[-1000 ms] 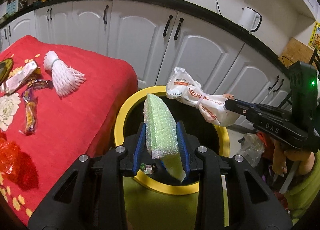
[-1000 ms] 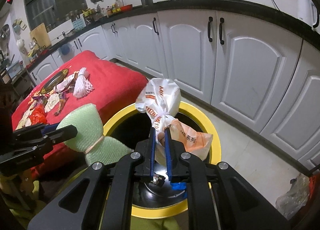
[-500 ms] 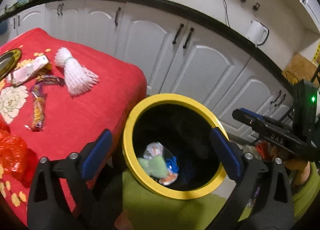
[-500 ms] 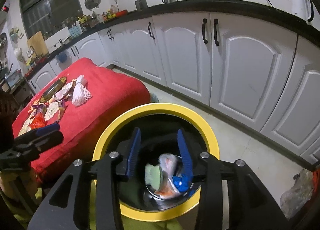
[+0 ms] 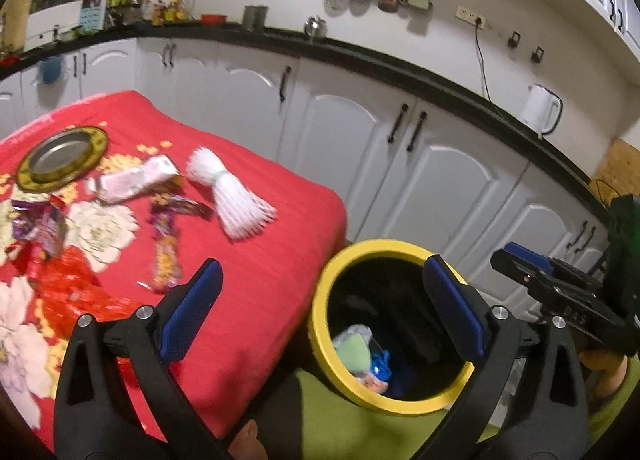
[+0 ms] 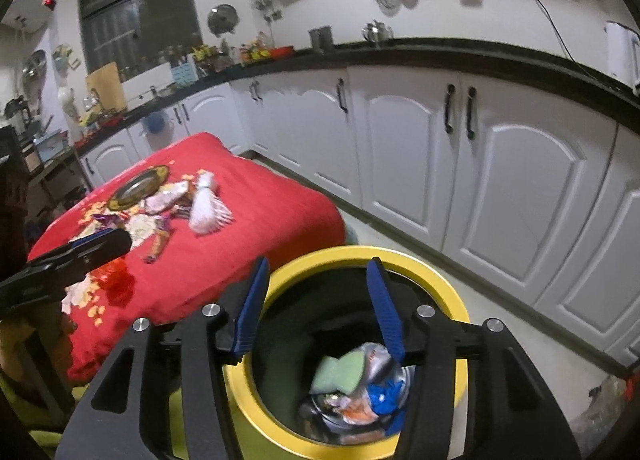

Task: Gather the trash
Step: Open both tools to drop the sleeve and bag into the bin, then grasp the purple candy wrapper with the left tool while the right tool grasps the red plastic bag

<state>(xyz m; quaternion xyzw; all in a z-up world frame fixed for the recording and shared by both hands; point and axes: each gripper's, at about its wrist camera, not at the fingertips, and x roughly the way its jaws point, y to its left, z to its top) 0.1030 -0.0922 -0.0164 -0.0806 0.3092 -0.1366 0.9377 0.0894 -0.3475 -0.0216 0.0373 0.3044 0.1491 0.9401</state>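
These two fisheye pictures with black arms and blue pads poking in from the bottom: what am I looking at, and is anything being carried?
No robot here: a person holds a hand-held gripper in each hand, each with a camera looking along its jaws. One picture looks out from the left gripper, the other from the right gripper. Both have just been opening and hold nothing. Below them stands a yellow-rimmed bin with a green foam wrap and a crumpled bag inside. On the red tablecloth remain a white foam net, candy wrappers and a metal plate.

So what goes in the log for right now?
left gripper: open, empty | right gripper: open, empty | green foam: in yellow bin | white foam net: on table
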